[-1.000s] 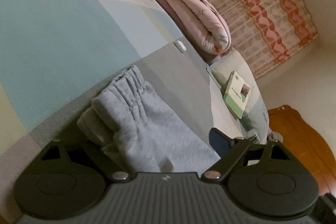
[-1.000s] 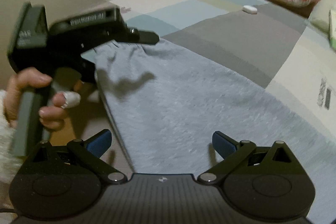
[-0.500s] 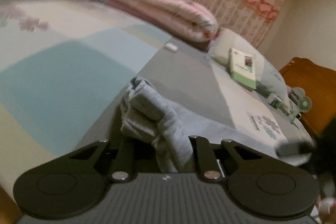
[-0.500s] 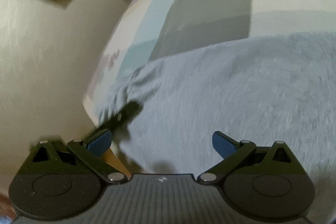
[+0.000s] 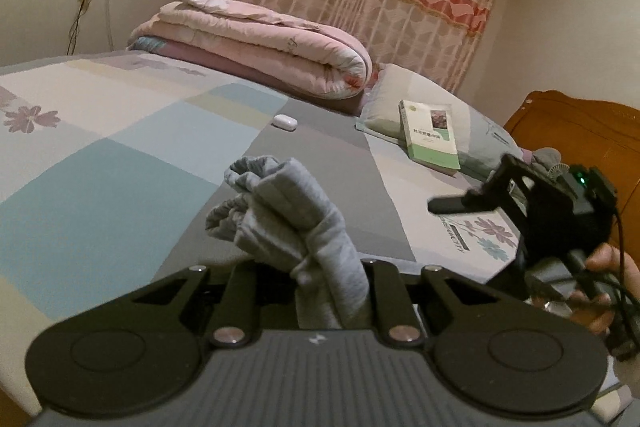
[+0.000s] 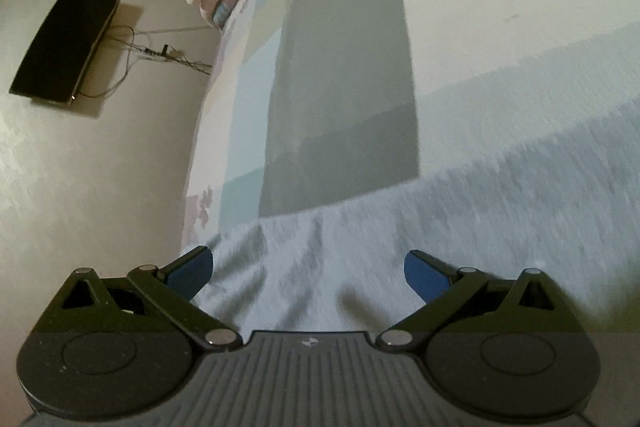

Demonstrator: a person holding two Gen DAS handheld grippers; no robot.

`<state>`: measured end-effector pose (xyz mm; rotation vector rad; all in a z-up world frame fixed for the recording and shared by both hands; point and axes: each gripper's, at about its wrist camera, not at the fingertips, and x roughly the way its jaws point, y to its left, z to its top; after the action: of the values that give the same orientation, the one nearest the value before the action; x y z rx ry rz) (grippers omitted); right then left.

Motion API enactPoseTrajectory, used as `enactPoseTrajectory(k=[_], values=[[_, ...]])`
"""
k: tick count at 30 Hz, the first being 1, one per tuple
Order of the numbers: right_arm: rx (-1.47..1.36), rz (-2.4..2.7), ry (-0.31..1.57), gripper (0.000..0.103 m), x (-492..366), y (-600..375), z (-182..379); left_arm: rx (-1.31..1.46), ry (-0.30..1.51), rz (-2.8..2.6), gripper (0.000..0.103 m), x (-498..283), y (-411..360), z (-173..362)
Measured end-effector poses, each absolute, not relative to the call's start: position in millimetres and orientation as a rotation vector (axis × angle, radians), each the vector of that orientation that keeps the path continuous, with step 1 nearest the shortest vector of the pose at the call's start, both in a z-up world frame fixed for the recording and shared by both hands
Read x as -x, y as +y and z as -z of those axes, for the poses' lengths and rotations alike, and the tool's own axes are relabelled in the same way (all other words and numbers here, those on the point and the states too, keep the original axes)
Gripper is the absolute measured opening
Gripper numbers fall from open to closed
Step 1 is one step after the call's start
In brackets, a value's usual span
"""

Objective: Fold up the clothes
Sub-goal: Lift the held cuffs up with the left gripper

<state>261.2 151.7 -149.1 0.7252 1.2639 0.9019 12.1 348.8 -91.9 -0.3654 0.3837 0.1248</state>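
Since 1 sec ago, the left gripper (image 5: 310, 291) went from wide open to squeezed shut on the gray pants (image 5: 296, 223) and lifted that bunched end up off the bed (image 5: 120, 163). Its fingers pinch the cloth tight, and the gathered top sticks up past them.

The right gripper (image 6: 308, 273) swung round & now hovers over the flat part of the pants (image 6: 400, 251). Its fingers (image 6: 424, 275) are spread open w/ nothing between them; cloth lies under them, not pinched.

The pants lie near the bed's front edge, stretched long from the left gripper's end across toward the right one. So the right gripper is nearer the free end. It prob. needs to drop down & grab there next, so both ends can be brought together.

A book (image 5: 430, 135) rests on a pillow (image 5: 384, 107) far back, out of the way.
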Motion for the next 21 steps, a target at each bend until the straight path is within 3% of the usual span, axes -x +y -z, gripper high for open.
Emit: enactPoseTrajectory(k=[14, 21], values=[[-0.694, -0.817, 1.190, 0.103, -255.5, 143.3, 130.0, 0.391, 0.374, -0.109, 0.016, -13.9, 347.7, 87.7], [-0.653, -0.849, 1.300, 0.103, -217.5, 135.5, 131.0, 0.381, 0.364, -0.095, 0.016, -16.1, 342.8, 82.6]])
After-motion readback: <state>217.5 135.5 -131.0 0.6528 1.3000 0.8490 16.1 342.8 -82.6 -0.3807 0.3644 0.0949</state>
